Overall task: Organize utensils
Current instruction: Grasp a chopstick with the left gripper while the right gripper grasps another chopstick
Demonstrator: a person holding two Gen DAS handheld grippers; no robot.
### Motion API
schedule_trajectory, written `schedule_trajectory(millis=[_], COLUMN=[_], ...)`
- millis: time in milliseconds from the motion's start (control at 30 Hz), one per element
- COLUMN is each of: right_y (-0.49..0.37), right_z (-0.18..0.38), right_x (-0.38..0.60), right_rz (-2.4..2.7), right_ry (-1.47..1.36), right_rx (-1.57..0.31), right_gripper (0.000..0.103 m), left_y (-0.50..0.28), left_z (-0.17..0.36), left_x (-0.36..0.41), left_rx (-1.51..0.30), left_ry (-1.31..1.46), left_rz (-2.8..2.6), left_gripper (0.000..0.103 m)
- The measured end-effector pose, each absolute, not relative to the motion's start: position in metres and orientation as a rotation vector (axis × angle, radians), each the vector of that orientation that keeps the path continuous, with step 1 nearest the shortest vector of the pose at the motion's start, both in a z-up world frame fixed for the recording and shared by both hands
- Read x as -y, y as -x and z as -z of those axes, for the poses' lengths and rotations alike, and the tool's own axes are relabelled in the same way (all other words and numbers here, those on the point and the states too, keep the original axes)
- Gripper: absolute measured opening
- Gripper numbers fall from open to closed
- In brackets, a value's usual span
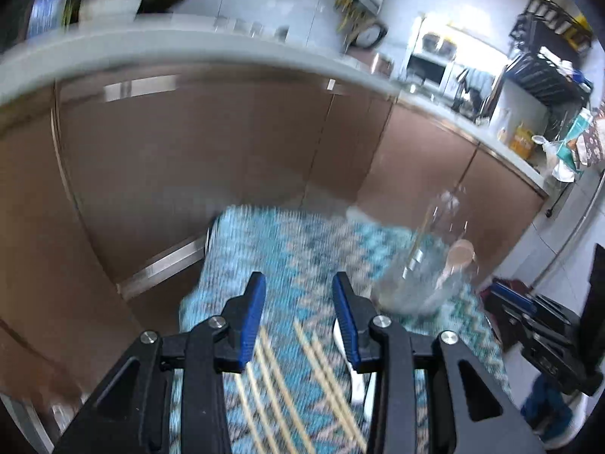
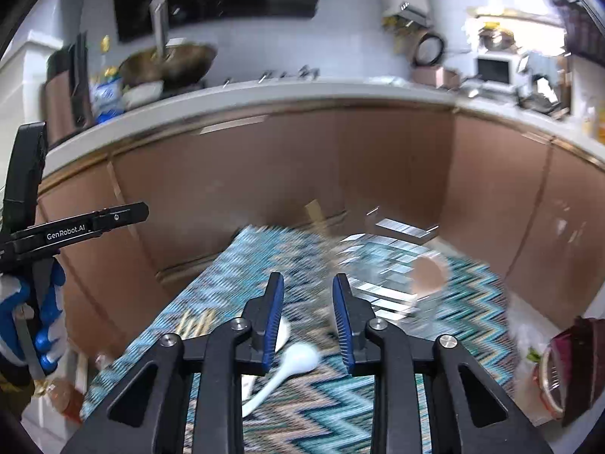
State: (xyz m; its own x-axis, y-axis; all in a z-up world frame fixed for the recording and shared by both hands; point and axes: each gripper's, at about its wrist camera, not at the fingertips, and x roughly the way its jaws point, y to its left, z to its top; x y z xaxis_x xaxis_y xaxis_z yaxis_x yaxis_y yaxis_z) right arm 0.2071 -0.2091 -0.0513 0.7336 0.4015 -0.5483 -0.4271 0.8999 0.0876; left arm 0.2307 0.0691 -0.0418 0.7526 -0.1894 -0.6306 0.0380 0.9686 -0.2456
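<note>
Several wooden chopsticks (image 1: 302,382) lie on a blue zigzag cloth (image 1: 287,249) under my left gripper (image 1: 298,287), which is open and empty above them. A clear glass jar (image 1: 431,265) holding a wooden spoon (image 1: 455,261) stands on the cloth to the right. A white spoon (image 1: 357,386) lies by the right finger. In the right wrist view my right gripper (image 2: 308,287) is open and empty above a white spoon (image 2: 291,363). The jar (image 2: 389,272) with the wooden spoon (image 2: 427,276) is ahead right, and the chopsticks (image 2: 196,321) lie at left. The view is blurred.
Brown cabinets (image 1: 211,159) under a white counter (image 1: 189,49) stand just beyond the cloth. A wok (image 2: 170,60) sits on the counter. The left hand-held gripper (image 2: 56,234) shows at the left of the right wrist view. Bags (image 2: 548,363) lie on the floor at right.
</note>
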Motion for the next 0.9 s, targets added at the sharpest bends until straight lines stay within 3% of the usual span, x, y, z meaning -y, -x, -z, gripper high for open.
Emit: schedule_trajectory(millis=[300, 433, 633, 900], right_y=[-0.231, -0.247, -0.272, -0.305], right_z=[0.129, 0.161, 0.191, 0.21], right_x=[0.147, 0.129, 0.103, 0.079], right_rz=[-0.595, -0.639, -0.676, -0.647], right_ry=[0.104, 0.097, 0.111, 0.153], right_rx=[-0.817, -0.91, -1.02, -1.109], right_gripper=[0.021, 0.017, 0.012, 0.012], left_y=[-0.257, -0.272, -0.297, -0.311], left_z=[0.139, 0.167, 0.195, 0.212], left_x=[-0.104, -0.098, -0.1, -0.101], left_rx=[-1.03, -1.112, -1.202, -1.27], left_ry=[0.384, 0.403, 0.432, 0.426], left_rz=[0.185, 0.215, 0.211, 0.189], left_gripper=[0.034, 0.027, 0.017, 0.017])
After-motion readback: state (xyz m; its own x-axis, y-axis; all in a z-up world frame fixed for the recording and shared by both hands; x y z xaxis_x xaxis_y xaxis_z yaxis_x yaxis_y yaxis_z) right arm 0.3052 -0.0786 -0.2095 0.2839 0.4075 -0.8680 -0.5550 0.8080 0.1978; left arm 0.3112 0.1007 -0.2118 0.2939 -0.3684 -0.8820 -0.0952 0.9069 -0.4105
